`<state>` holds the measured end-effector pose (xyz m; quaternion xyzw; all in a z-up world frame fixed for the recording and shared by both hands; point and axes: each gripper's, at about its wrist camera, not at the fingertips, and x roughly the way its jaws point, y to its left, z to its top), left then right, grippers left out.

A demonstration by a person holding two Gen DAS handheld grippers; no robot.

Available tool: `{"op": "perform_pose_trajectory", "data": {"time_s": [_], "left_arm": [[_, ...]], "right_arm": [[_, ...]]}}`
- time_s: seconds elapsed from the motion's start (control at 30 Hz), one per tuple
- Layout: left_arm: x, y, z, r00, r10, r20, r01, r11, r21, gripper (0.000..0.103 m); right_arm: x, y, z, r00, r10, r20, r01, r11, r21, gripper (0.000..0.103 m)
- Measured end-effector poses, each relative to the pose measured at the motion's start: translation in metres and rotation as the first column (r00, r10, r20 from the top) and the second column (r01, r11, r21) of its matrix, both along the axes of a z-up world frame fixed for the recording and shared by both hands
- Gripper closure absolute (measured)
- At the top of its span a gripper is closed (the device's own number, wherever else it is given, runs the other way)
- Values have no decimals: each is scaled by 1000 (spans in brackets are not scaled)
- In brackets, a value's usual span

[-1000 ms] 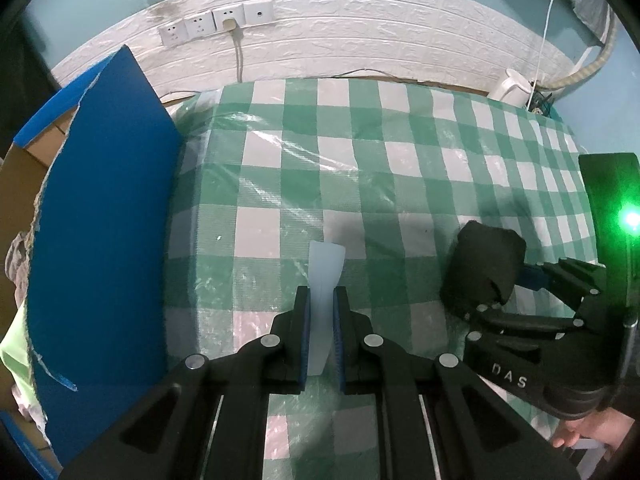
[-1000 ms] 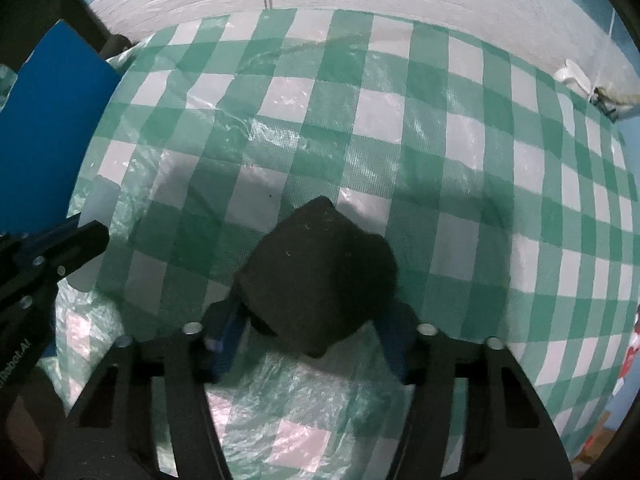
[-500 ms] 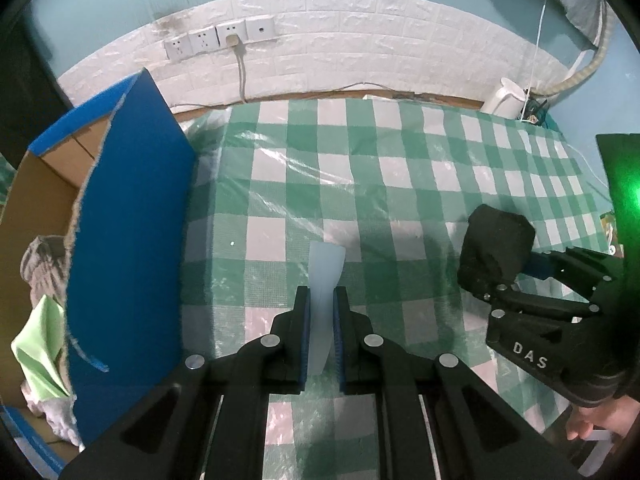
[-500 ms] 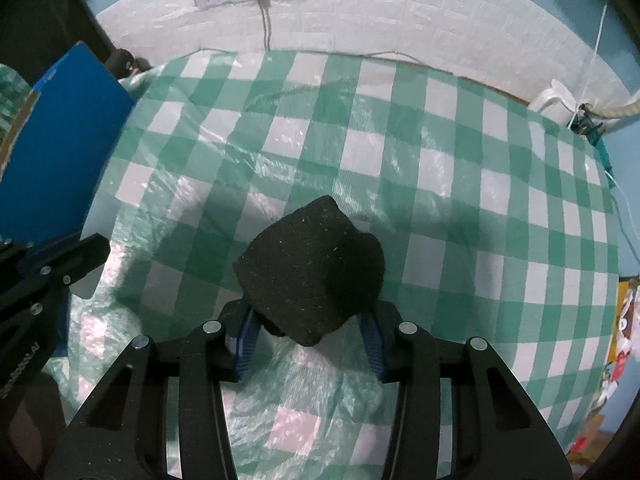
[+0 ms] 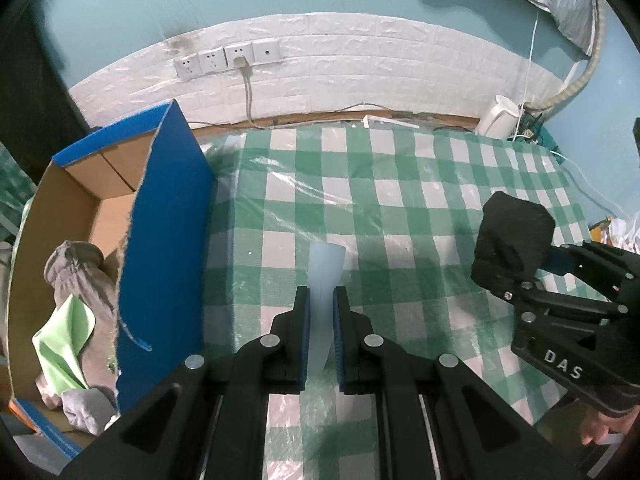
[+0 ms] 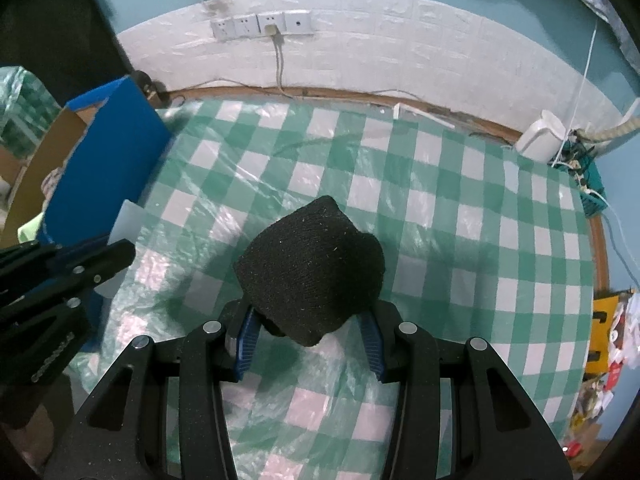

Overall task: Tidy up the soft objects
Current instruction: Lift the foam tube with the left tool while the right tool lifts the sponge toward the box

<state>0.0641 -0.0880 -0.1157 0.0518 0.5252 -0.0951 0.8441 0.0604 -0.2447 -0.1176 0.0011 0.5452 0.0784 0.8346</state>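
My left gripper (image 5: 321, 300) is shut on a thin pale blue sheet (image 5: 325, 276) and holds it above the green checked tablecloth (image 5: 400, 208). My right gripper (image 6: 310, 320) is shut on a black knitted bundle (image 6: 310, 274), lifted off the cloth; the bundle also shows in the left wrist view (image 5: 512, 240). An open cardboard box with blue outer walls (image 5: 160, 240) stands to the left, holding grey cloth (image 5: 76, 276) and a light green cloth (image 5: 64, 344). The left gripper and pale sheet (image 6: 128, 220) appear at the left in the right wrist view.
A white brick-pattern wall with sockets (image 5: 228, 58) and a plugged cable runs behind the table. A white kettle (image 5: 500, 120) stands at the back right. Clutter lies past the table's right edge (image 6: 608, 332).
Both grippers have risen away from the tablecloth with their loads. More of the box's inside and the wall has come into view.
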Motion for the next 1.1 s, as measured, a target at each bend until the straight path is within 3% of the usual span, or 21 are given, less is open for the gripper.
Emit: {"op": "perform_pose_trajectory", "data": {"time_s": [0.37, 1.1], "left_arm": [[-14, 8, 17, 999, 8, 35, -8, 1000, 7, 92], [-25, 52, 49, 991, 96, 89, -95, 995, -18, 93]], "right_arm": [[-12, 10, 32, 997, 28, 69, -29, 999, 14, 59], [-8, 61, 66, 984, 121, 132, -126, 991, 34, 59]]}}
